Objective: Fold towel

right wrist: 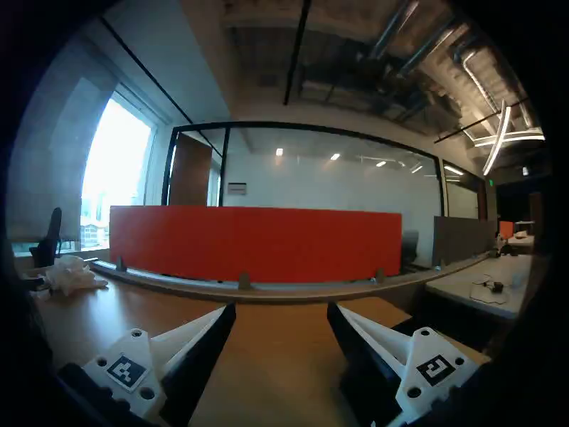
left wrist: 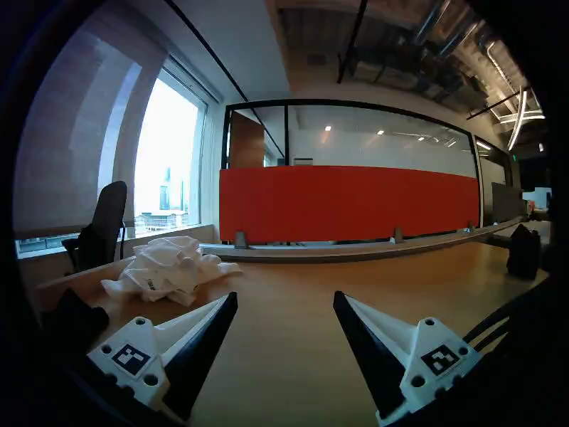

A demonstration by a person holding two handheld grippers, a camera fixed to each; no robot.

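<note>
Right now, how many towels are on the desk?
1: a crumpled white towel on the desk, far left by the window; others may be hidden.

both views low over desk [left wrist: 284,320], facing shared red partition [right wrist: 256,242]

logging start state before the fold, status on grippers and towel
Left gripper open, empty. Right gripper open, empty. Towel crumpled on desk, ahead-left of both, untouched. Nothing in between.
</note>
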